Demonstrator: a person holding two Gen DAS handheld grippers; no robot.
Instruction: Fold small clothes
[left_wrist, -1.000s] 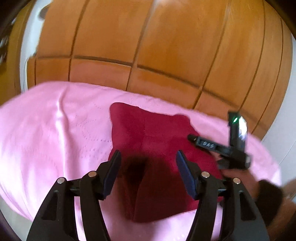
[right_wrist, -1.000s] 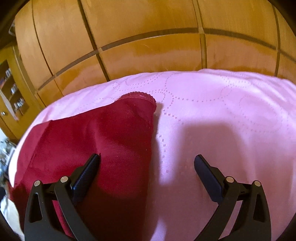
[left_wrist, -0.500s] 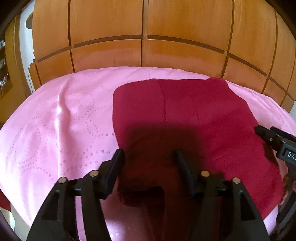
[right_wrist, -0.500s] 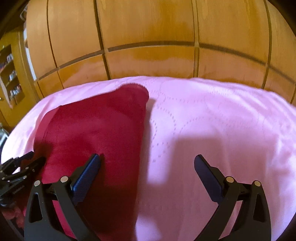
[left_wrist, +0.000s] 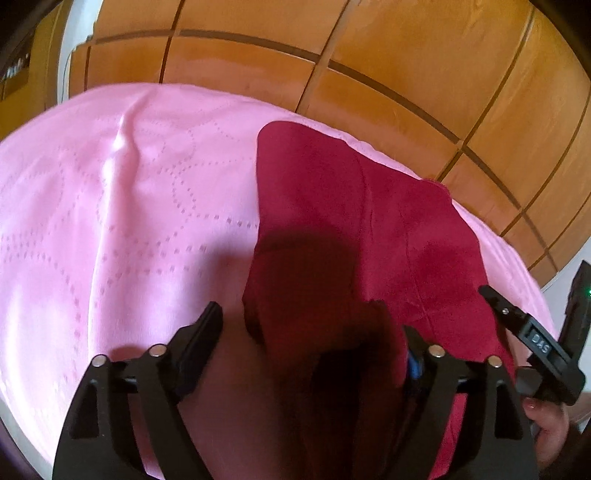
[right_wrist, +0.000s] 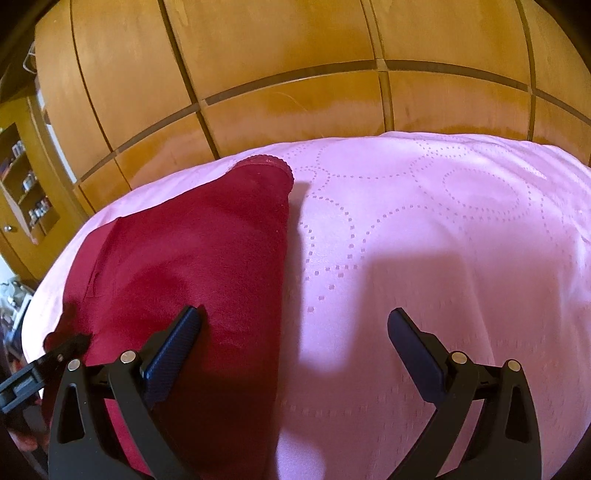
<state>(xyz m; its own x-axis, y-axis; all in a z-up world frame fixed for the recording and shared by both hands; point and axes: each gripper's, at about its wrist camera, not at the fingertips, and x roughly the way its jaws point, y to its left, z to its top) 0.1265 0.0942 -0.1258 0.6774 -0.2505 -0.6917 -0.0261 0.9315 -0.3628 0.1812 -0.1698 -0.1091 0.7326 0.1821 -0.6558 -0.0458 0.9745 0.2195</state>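
overhead, left gripper (left_wrist: 314, 328) jaws opening around red garment (left_wrist: 369, 221) fold, right gripper (right_wrist: 295, 325) jaws spread, empty

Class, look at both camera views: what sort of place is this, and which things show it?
Probably a room in a home: a red garment lies on a pink patterned cloth, backed by wooden panelling, with a wooden shelf unit nearby.
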